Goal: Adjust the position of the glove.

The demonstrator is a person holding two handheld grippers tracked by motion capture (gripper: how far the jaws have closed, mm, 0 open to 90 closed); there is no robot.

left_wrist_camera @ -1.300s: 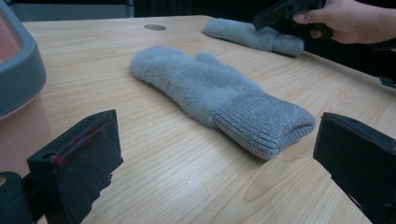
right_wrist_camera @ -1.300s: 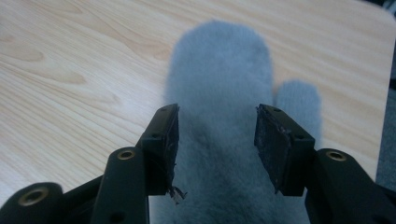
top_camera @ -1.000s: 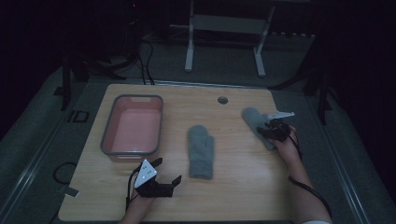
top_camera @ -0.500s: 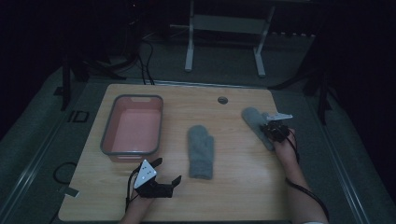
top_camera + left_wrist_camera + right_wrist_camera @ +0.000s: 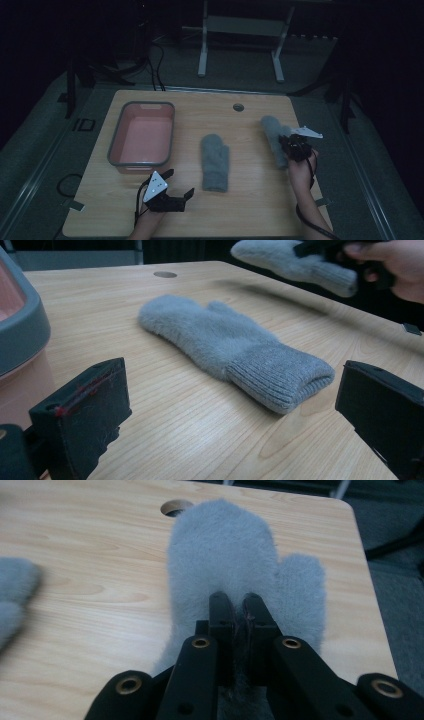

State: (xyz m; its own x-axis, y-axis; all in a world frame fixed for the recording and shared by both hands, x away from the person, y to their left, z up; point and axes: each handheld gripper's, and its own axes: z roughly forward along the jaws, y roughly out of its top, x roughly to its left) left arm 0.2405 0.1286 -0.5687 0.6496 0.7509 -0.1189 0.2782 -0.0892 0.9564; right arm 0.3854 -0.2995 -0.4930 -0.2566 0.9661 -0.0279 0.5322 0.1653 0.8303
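right gripper (image 5: 239,605) pinching the grey mitten (image 5: 235,555) — jaws just closing on it
left gripper (image 5: 170,192) resting on the table (image 5: 250,210), jaws gaping apart

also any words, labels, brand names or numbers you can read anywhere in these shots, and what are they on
"ID": pale letters on the dark grey floor mat left of the light wooden table, in the high view.
No lettering on the pink plastic bin with grey rim, either fuzzy grey knitted mitten, or the black grippers.
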